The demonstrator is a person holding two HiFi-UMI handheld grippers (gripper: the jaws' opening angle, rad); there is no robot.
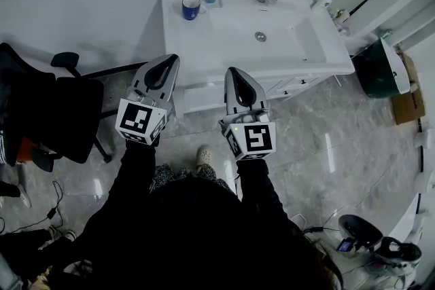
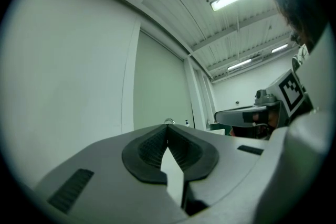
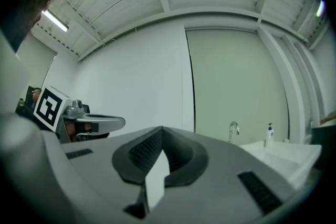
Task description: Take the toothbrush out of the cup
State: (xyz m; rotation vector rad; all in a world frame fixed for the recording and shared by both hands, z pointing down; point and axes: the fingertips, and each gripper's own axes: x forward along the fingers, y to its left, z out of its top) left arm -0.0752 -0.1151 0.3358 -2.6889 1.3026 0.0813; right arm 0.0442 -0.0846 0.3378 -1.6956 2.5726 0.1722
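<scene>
Head view | cup upright, toothbrush indiscernible | left hand-held gripper, right hand-held gripper clenched

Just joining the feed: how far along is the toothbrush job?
Nothing looks done: the blue cup stands on the vanity. In hand: nothing; left gripper and right gripper are shut, empty, short of it. Left: reach the cup, grasp the toothbrush (too small to make out), lift it out.

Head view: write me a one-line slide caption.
Person facing a white washbasin, left gripper and right gripper both shut and empty, short of the blue cup at its far left corner.
</scene>
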